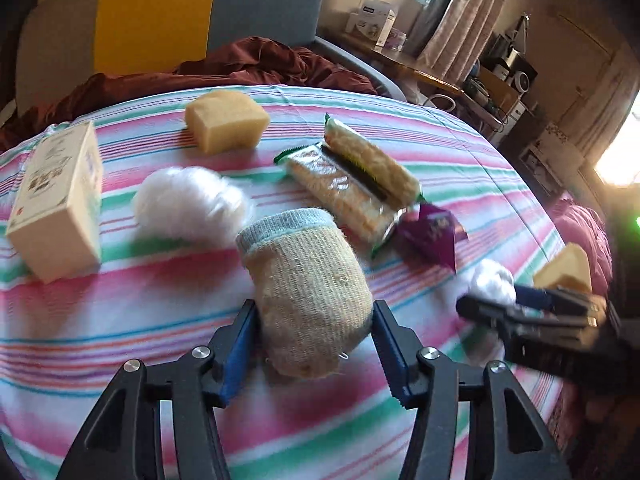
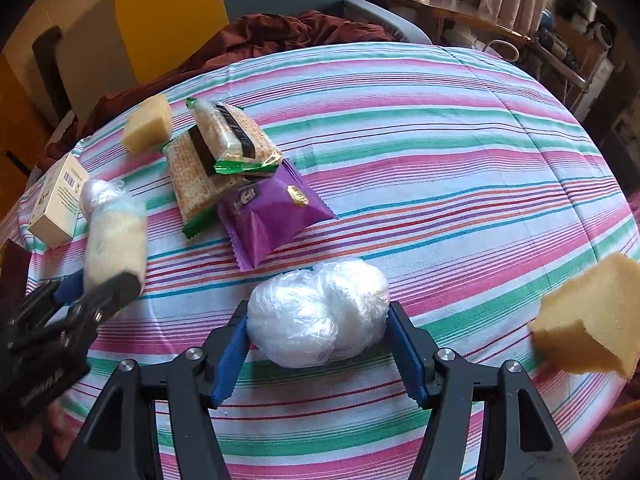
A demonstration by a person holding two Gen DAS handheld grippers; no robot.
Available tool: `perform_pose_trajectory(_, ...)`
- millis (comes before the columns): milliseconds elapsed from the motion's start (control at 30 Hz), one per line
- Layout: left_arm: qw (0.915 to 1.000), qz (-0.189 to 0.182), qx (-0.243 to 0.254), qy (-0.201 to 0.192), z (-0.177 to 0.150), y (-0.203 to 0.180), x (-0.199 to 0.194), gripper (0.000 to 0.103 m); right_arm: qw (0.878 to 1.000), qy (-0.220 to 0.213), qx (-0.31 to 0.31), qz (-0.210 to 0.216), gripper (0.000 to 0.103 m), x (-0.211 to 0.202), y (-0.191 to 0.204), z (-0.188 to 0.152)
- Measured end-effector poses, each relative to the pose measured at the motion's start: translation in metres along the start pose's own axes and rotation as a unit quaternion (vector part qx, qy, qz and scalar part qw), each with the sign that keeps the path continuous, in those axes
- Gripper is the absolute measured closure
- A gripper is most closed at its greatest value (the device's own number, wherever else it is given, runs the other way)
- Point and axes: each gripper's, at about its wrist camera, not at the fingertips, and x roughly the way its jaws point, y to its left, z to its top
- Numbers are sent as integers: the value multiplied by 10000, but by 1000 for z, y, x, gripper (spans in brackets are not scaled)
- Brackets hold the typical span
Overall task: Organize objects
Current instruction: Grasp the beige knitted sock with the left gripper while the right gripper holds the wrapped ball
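My left gripper [image 1: 314,344] has its jaws clamped on the loofah mitt [image 1: 306,292], lifted for sorting. My right gripper [image 2: 318,344] has its jaws pressed round one plastic-wrap ball [image 2: 320,312] near the front of the striped worktop [image 2: 440,168]. Farther off lie a second ball [image 1: 188,200], two cracker packs [image 2: 208,160], one purple pouch [image 2: 272,216], two sponges [image 1: 226,120], one box [image 1: 56,200], probably grouped by kind.

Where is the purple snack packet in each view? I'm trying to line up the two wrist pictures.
Left wrist view: the purple snack packet lies right of centre, at the near end of the cracker packs.
Right wrist view: the packet is left of centre, in front of the same packs.
Shared landmark: the cracker packs.
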Motion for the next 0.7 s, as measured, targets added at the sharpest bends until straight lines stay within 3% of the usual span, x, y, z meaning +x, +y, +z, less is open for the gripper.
perform_pose_trajectory(233,9999,148,-78,-24,-22,6,-22,45,9999,-39,-87,60,37,0,9,-3)
perform_pose_trajectory(467,9985,339,-422,-68,-10,4,-20,37,9992,-259,-291,37,37,-7,23,-4)
perform_pose_trajectory(633,9987,468,-221,19,-7,2,-2,38,9988,-346,-352,31,37,-12,23,-4)
perform_pose_trajectory(700,9985,521,40,-133,-11,0,-5,43,9988,-360,-340,44,37,-13,23,-4)
